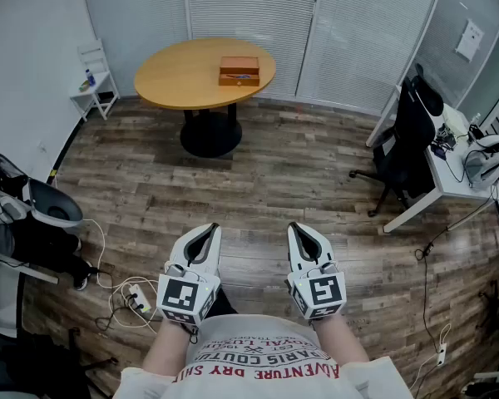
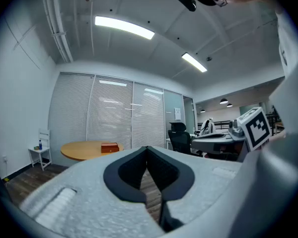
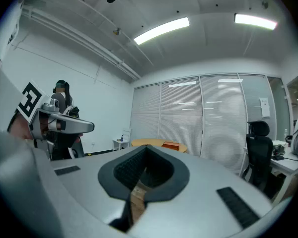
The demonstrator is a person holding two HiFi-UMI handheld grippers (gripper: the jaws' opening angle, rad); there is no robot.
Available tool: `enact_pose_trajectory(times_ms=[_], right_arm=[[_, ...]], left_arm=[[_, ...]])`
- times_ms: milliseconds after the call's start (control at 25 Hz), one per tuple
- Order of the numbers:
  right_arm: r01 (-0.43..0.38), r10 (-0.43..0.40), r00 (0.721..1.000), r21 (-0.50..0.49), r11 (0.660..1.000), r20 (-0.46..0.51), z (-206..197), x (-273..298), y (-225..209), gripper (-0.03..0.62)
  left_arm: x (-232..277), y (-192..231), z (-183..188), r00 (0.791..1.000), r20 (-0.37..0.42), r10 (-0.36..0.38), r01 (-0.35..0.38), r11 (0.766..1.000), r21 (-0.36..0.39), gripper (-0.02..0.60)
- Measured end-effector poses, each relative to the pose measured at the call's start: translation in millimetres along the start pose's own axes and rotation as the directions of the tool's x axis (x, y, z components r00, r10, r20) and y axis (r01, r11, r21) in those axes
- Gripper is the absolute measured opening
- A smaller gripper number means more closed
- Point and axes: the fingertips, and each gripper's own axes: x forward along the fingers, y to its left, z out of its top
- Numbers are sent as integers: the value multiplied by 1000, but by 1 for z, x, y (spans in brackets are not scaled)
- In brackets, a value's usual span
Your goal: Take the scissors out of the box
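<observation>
Wood-plank floor (image 1: 299,189), grey-brown, fills most of the head view. On the far side runs a wall of pale blinds (image 1: 249,7) w/ glass panels.

A round tan table (image 1: 183,77) on a dark pedestal stands near that wall, well apart from us. On the R side is a white desk (image 1: 453,181) w/ clutter on top, and a black office chair (image 1: 407,135) just beside it. L of the table, against the white side wall, stands a small white shelf (image 1: 94,81).

We hold two grey-white grippers low in front of our body. They sit side by side and apart from each other, both pointing level toward the table. Our left gripper (image 1: 206,231) has its jaws together at the tips, w/ nothing btw them, as its own view shows. Our right gripper (image 1: 298,229) is the same: jaws closed, empty. Neither touches anything.

A brown wooden box (image 1: 239,70) sits on the table top, toward its R half, lid down. The scissors can't be seen in any view. In the left gripper view the box shows small, L of the jaw tips. In the right gripper view it shows just R of them.

A white power strip (image 1: 135,299) w/ loose cords lies on the floor, L of our left gripper.
</observation>
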Motion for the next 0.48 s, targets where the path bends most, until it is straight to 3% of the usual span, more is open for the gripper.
enact_pose_trajectory(times_ms=[360, 480], right_arm=[[-9, 9, 1000, 2, 1000, -8, -3, 7, 3, 6], [-18, 17, 1000, 78, 997, 18, -1, 8, 2, 8]], left_arm=[[4, 6, -4, 1000, -16, -2, 2, 1000, 0, 9], [6, 7, -5, 1000, -21, -3, 3, 1000, 1, 9]])
